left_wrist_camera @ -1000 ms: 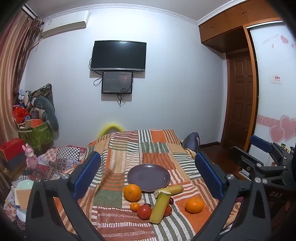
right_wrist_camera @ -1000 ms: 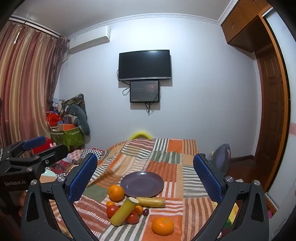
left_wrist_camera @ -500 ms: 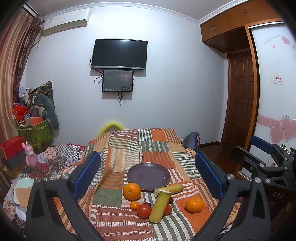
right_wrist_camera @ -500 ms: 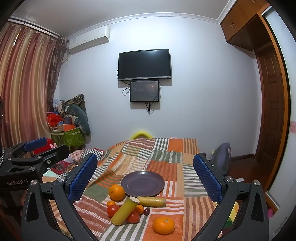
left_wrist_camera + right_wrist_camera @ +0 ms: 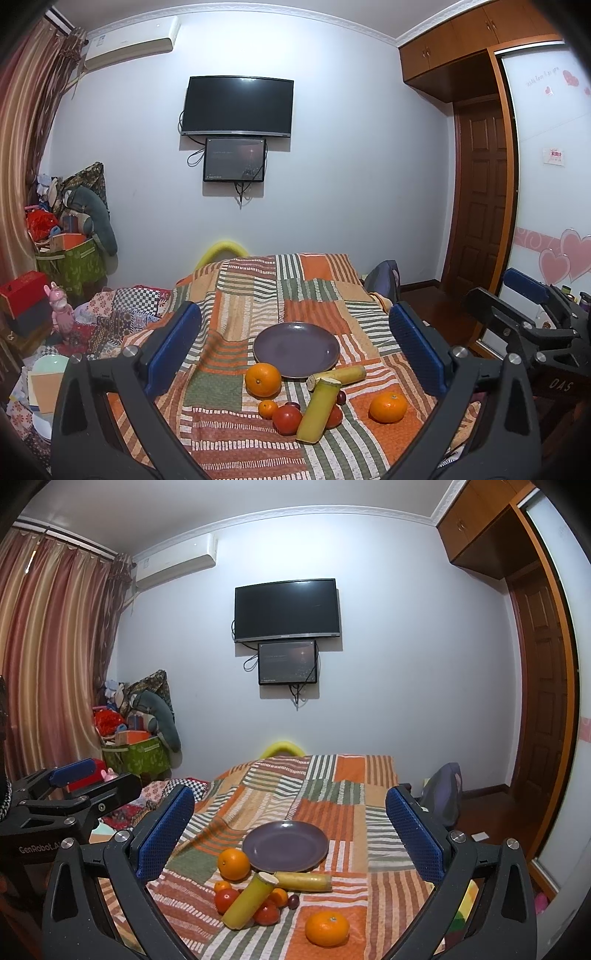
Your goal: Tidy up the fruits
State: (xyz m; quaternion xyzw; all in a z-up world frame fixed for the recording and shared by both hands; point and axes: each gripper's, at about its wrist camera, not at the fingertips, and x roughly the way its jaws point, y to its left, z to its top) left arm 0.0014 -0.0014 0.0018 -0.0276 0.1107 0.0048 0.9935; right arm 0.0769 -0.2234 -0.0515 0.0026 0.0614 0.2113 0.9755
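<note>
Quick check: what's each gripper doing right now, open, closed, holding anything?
Left gripper: open, holding nothing, above the patchwork blanket.
Right gripper: open, holding nothing.

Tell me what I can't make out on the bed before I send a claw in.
- Red fruits in the left wrist view: the yellow cylinder lies over them, so their count is unclear.
- Small dark fruit in the right wrist view: too small to identify.
- Patchwork cover, near edge: cut off by both frames' bottoms.
</note>
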